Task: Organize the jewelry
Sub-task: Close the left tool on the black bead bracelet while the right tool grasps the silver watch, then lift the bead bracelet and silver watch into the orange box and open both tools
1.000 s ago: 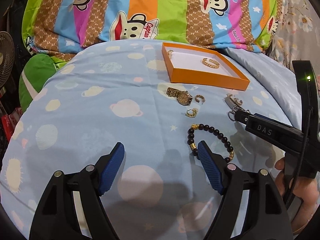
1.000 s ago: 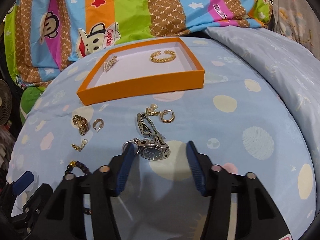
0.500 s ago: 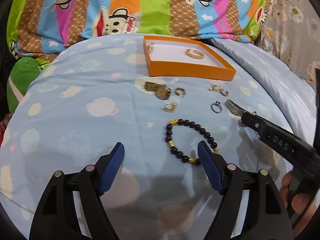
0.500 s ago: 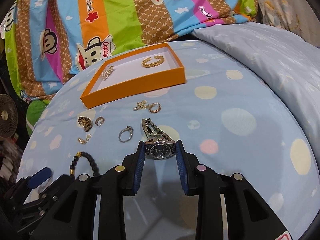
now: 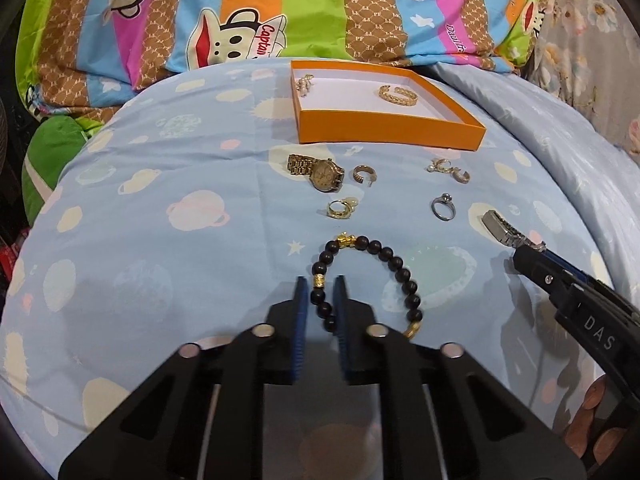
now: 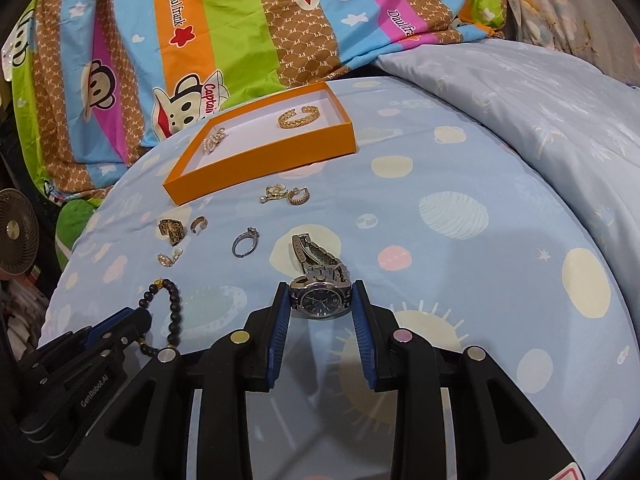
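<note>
My left gripper [image 5: 320, 286] is shut on the near left side of a black bead bracelet [image 5: 394, 262] with gold charms, which lies on the light blue bedspread. My right gripper [image 6: 320, 292] is shut on the case of a silver watch [image 6: 320, 300] with a dark dial; its metal strap [image 6: 316, 254] trails away from me. Farther back sits an orange box [image 5: 390, 132], open at the top, holding a gold bangle [image 5: 398, 94] and a pearl brooch [image 5: 304, 84]. The same box [image 6: 260, 160] appears in the right wrist view, beyond the watch.
Loose pieces lie between the grippers and the box: a gold watch [image 5: 320, 172], a silver ring [image 5: 442, 208], a gold ring [image 5: 340, 208] and small hoop earrings [image 5: 450, 168]. A striped cartoon quilt [image 5: 280, 12] is bunched behind the box. A fan [image 6: 16, 236] stands at far left.
The left jaws have come together on the bead bracelet; before they stood wide apart. The right jaws closed on the silver watch half a second ago and still grip it.
</note>
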`<state>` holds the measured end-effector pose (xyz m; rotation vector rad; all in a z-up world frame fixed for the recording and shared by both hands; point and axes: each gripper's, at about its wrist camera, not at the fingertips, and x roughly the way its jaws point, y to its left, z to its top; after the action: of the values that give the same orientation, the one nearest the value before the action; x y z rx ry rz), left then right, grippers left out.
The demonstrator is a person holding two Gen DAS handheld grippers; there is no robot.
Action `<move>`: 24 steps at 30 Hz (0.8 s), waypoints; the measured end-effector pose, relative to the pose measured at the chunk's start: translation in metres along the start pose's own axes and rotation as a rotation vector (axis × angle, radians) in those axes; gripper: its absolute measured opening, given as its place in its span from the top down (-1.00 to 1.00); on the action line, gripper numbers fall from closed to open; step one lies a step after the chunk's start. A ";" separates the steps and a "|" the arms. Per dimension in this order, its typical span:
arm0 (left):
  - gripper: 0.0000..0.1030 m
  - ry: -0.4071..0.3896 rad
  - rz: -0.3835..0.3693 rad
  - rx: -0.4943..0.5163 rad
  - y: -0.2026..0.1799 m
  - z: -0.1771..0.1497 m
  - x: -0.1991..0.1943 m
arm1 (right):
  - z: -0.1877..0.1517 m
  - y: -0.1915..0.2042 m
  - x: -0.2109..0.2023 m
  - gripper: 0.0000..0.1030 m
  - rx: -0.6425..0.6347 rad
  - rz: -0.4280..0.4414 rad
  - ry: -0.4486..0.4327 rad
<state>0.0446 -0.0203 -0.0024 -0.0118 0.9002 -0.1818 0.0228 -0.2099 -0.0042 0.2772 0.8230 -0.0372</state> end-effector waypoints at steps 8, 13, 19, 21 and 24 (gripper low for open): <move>0.86 -0.033 -0.046 -0.016 0.008 -0.002 -0.014 | -0.001 0.001 -0.007 0.43 -0.004 0.015 -0.033; 0.87 -0.065 -0.067 -0.007 0.007 0.002 -0.029 | -0.002 0.002 -0.011 0.43 -0.008 0.016 -0.052; 0.87 -0.099 -0.076 0.010 0.006 0.014 -0.040 | 0.001 0.001 -0.012 0.43 -0.003 0.023 -0.066; 0.87 -0.113 -0.072 0.022 0.004 0.021 -0.043 | 0.004 0.001 -0.012 0.43 0.000 0.024 -0.074; 0.87 -0.145 -0.059 0.045 0.001 0.035 -0.047 | 0.016 0.002 -0.009 0.43 0.001 0.022 -0.084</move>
<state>0.0438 -0.0143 0.0562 -0.0097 0.7510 -0.2525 0.0284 -0.2131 0.0128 0.2837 0.7362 -0.0281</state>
